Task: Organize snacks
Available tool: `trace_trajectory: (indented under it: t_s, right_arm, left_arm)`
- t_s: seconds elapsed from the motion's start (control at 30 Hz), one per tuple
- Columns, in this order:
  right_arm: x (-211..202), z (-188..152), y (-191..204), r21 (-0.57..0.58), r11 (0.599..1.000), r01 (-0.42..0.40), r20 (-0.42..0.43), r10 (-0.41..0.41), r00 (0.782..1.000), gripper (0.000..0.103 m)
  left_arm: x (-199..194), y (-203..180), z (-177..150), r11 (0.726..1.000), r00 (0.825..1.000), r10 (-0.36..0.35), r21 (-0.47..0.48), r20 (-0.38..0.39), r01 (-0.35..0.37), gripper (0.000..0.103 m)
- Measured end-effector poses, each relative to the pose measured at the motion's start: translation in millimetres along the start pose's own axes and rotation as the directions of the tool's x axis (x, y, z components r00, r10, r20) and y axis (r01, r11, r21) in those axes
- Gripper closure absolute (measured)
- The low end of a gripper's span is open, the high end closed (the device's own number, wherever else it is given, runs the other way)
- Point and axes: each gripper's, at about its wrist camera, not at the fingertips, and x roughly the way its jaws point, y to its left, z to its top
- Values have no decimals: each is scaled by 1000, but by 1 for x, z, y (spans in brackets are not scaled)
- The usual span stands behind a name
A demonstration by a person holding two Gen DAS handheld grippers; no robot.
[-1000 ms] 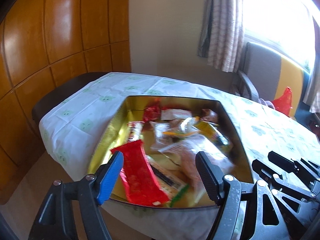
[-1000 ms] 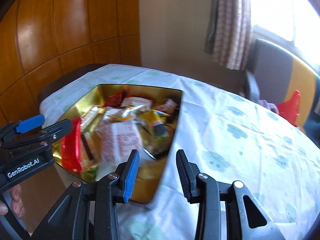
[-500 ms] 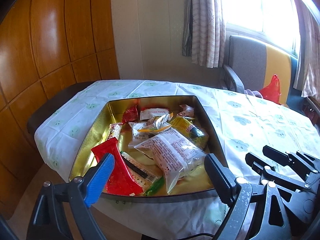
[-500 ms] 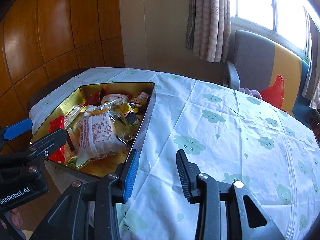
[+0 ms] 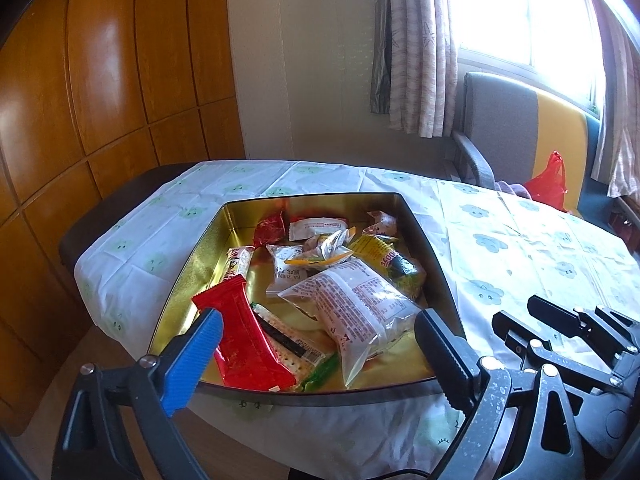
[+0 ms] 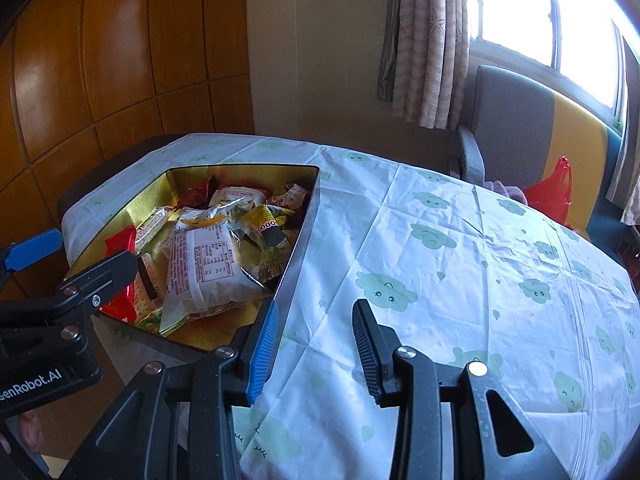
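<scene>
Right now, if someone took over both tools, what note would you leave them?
Left tool: jaws opening wide, nothing between them, poised over the near edge of the gold tin.
Right tool: jaws partly apart, holding nothing, over bare tablecloth beside the tin.
Snacks: all in a loose pile inside the tin; the red wrapper and the big white packet lie nearest.
Done: nothing sorted that I can see.
Left: pick out and arrange the snacks; the red wrapper looks the likeliest first grab for the left tool.
</scene>
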Motion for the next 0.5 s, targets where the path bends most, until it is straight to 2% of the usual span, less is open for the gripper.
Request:
trace_trajectory:
  t_s: [0.5]
  right_arm:
    - [2, -1, 3, -6, 1000, -5, -5, 5, 1000, 64]
  left_arm:
    - [1, 3, 1, 1000, 1000, 4, -7, -1, -4, 5]
